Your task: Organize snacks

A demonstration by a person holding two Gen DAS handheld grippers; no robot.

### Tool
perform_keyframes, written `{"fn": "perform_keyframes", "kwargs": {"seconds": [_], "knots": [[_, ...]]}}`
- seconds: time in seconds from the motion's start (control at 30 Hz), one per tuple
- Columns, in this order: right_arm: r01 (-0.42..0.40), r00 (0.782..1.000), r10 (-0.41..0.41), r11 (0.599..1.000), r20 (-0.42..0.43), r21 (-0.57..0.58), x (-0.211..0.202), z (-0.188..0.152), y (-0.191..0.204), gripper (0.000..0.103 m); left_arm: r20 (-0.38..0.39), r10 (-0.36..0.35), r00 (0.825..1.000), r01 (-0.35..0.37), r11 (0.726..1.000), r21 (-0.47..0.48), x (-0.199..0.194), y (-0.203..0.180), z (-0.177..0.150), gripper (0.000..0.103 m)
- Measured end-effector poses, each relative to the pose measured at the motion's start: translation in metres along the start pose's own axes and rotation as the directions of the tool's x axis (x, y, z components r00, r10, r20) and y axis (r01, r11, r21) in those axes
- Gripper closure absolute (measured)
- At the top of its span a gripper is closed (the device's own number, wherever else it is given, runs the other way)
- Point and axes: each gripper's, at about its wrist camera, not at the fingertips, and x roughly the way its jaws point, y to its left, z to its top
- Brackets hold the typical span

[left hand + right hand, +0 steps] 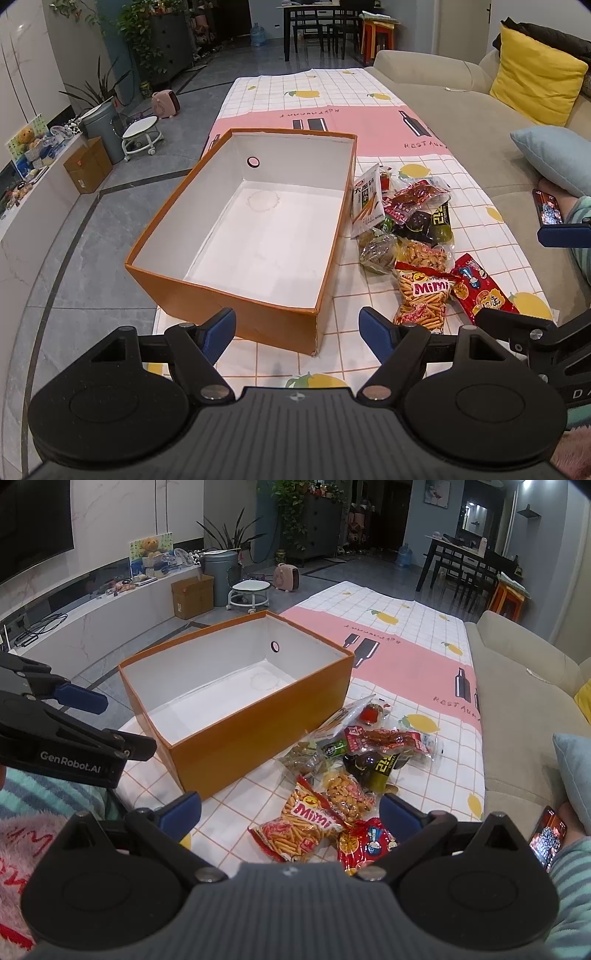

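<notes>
An orange box (258, 317) (258, 734) with a white, empty inside stands open on the tablecloth. To its right lies a pile of snack packets: a Mimi stick bag (424, 295) (303, 823), a red packet (480, 291) (369, 843), a peanut bag (423, 254) (345, 794), a white tall packet (367, 199) and dark packets (373, 764). My left gripper (297, 328) is open, just before the box's near wall. My right gripper (290, 808) is open above the Mimi bag, holding nothing.
The cloth-covered table (332, 103) runs away from me, a beige sofa (443, 110) along its right side with yellow (535, 81) and blue cushions. A person's hand holds a phone (546, 836) at the right. The floor at left holds a stool (142, 134), bin and carton.
</notes>
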Motion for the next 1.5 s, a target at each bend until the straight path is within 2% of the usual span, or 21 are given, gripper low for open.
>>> {"fn": "perform_keyframes", "kwargs": {"seconds": [1.5], "knots": [[0.006, 1.0, -0.006, 1.0, -0.031, 0.002, 0.0055, -0.0024, 0.0011, 0.004, -0.016, 0.005, 1.0, -0.005, 1.0, 0.02, 0.0022, -0.0031, -0.002, 0.014]]}}
